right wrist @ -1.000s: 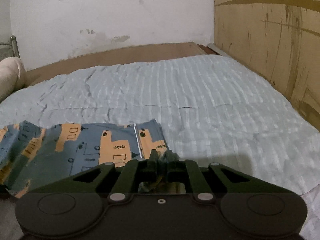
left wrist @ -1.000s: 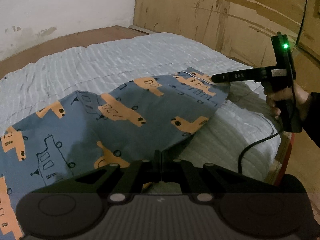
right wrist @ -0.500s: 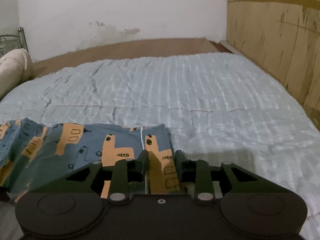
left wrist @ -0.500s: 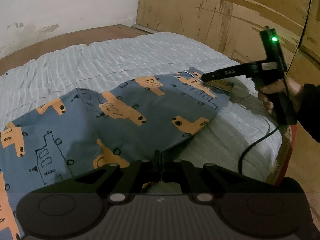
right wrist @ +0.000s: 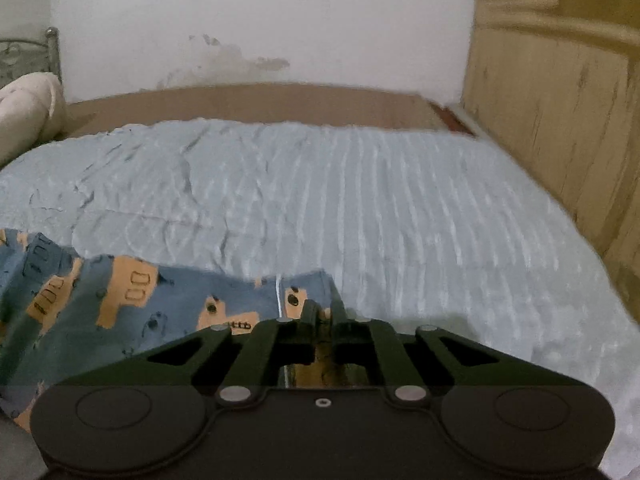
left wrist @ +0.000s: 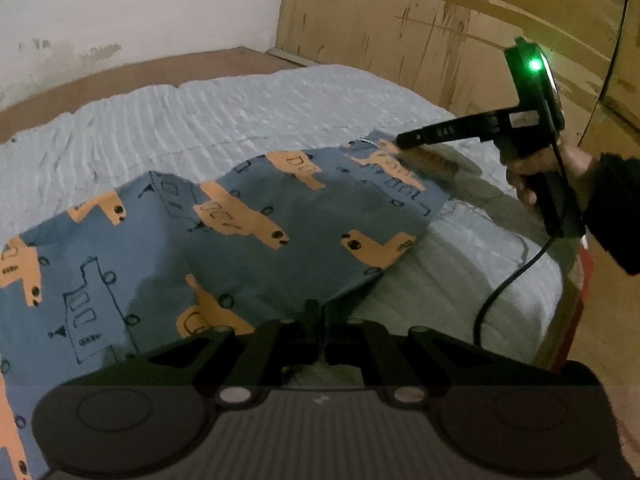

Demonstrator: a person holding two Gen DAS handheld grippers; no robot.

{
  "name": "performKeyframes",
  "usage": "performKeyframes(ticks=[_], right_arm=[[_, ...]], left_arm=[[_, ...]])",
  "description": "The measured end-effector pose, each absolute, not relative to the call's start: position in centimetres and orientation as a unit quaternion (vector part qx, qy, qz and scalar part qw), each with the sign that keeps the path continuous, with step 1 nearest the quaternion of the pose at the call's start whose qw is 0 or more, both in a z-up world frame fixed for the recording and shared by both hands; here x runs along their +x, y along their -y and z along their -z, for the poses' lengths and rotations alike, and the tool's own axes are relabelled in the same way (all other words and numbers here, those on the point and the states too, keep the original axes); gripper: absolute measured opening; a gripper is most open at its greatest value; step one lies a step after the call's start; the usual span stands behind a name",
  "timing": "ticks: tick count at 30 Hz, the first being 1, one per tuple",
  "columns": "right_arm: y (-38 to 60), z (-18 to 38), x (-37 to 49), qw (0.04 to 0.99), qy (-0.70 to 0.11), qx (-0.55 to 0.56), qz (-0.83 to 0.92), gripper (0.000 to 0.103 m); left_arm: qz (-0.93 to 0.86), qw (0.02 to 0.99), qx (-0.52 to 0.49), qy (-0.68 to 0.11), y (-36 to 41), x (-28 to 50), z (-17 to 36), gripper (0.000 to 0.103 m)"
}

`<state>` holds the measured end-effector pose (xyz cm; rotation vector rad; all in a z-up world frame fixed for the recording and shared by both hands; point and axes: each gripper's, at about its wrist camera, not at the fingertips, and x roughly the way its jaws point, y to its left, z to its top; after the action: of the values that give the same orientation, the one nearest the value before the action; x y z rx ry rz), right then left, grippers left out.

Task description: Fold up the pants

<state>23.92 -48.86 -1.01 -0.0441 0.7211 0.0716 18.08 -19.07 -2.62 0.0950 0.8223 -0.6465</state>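
We are in a bedroom of a lived-in home: a bed (right wrist: 400, 208) covered with a pale blue ribbed quilt (left wrist: 240, 120) fills most of both views, its brown wooden frame (right wrist: 260, 102) running along a white plaster wall (right wrist: 260, 20) marked with stains and flaking patches. To the side we see large wooden panels (left wrist: 420, 32), worn and scratched, and at the far left of the right wrist view a cream pillow (right wrist: 28, 108) lies below a metal bedstead rail (right wrist: 28, 54).
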Motion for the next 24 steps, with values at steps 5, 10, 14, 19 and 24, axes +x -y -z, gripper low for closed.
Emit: performKeyframes(ticks=[5, 10, 14, 19, 24], right_arm=[[50.8, 1.0, 20.9, 0.934, -0.353, 0.050, -0.031, 0.049], [52.2, 2.1, 17.6, 0.924, -0.364, 0.117, -0.020, 0.063], [52.3, 3.3, 17.7, 0.916, -0.370, 0.154, -0.027, 0.060], [52.8, 3.7, 19.0, 0.908, -0.355, 0.224, -0.004, 0.026], [52.6, 2.1, 17.9, 0.923, -0.325, 0.201, 0.031, 0.010]], left_arm=[[0.316, 0.862, 0.012, -0.397, 18.2, 18.1, 2.2, 0.038], [0.301, 0.876, -0.023, -0.376, 17.0, 17.2, 1.3, 0.073], [0.257, 0.894, -0.041, -0.365, 15.5, 17.1, 0.7, 0.081], [0.194, 0.917, -0.061, -0.343, 12.6, 16.9, -0.4, 0.082], [0.141, 0.932, -0.071, -0.327, 8.9, 16.2, -1.7, 0.083]])
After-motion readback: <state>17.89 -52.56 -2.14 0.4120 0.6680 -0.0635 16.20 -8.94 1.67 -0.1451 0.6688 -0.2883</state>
